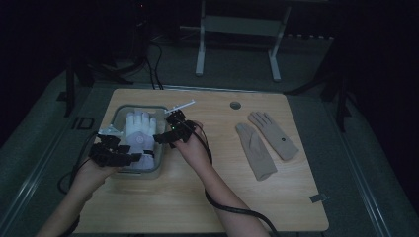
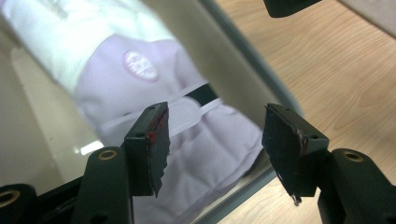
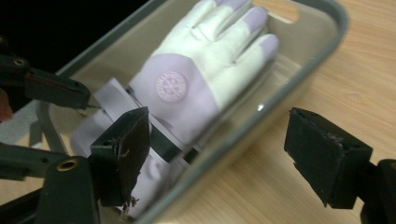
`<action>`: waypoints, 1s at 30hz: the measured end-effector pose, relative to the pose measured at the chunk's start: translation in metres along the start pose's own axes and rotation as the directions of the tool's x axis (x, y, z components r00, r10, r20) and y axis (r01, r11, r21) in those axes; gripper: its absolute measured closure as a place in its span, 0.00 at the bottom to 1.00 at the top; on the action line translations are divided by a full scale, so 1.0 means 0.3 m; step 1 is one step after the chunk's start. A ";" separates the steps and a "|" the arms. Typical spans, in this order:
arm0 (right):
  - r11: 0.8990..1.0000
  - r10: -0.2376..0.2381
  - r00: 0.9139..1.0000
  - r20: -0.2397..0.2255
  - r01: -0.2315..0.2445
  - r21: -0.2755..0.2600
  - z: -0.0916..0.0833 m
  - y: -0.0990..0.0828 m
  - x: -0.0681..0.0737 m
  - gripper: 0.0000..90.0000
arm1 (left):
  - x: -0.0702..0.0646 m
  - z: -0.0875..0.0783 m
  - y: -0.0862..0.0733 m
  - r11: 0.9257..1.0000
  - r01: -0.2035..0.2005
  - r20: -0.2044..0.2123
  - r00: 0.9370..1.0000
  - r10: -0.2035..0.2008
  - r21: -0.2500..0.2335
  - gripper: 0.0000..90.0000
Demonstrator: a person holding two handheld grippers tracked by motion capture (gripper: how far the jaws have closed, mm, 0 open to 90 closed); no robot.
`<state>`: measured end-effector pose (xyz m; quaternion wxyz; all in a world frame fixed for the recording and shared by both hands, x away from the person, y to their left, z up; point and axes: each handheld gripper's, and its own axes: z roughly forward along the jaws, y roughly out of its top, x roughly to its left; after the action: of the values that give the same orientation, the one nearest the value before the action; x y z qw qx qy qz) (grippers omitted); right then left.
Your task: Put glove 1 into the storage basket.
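Forearms entered the high view's bottom edge; the white-and-lilac glove lay in the clear bin, fingers toward the frame's top. Left tool gaped empty over its cuff. Right tool straddled the bin's rim, empty.

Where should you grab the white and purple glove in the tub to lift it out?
Probably by its purple cuff, coming from above. The glove lies flat in the tub, fingers pointing away, and the tub's walls block any sideways approach. The cuff end, with its strap, bunches up against the near wall, giving open jaws a fold to pinch.
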<state>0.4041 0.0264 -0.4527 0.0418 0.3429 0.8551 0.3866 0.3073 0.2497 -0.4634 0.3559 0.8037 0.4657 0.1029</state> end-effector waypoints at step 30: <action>0.999 -0.007 0.995 0.099 0.010 -0.031 -0.299 -0.220 -0.247 0.21 | -0.302 0.177 0.070 0.985 -0.111 0.091 0.988 0.123 -0.132 0.12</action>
<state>0.3937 -0.1070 -0.4501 0.0908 0.3573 0.8472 0.3825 0.2985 0.1434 -0.4729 0.4221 0.8096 0.3920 0.1131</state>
